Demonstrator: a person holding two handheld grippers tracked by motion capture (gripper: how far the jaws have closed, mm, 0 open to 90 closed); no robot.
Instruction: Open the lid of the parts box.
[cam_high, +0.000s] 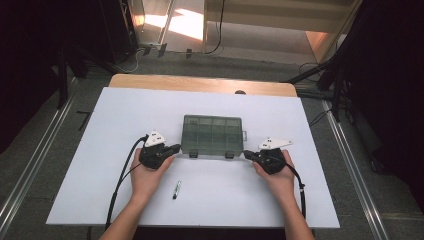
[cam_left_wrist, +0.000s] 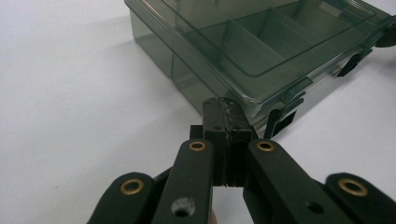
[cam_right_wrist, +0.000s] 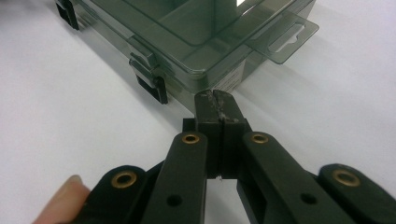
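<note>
Right now both tools are parked at the near corners of the compartment box (cam_high: 212, 135), the left gripper (cam_high: 174, 148) with its jaws pressed together on nothing and its tip right at the box's left front corner, the right gripper (cam_high: 248, 154) likewise closed and empty at the right front corner. The danger, as I read it, is that this is a light plastic case on a smooth white table (cam_high: 100, 130): a nudge from one closed tip alone could spin or skate it away rather than steady it, and uneven pressure from the two sides could twist it. The front latches (cam_right_wrist: 152, 84) are small and dark, so a blunt closed tip could slip off one. The loose pen-like item (cam_high: 176, 190) lies well apart, between the forearms, where a wrist could roll it. As for the box: smoky translucent green-grey, lid down, dividers visible through the top, compartments seemingly empty, a clear hang tab (cam_right_wrist: 285, 37) jutting from its right end, sitting flat in the middle of the table
</note>
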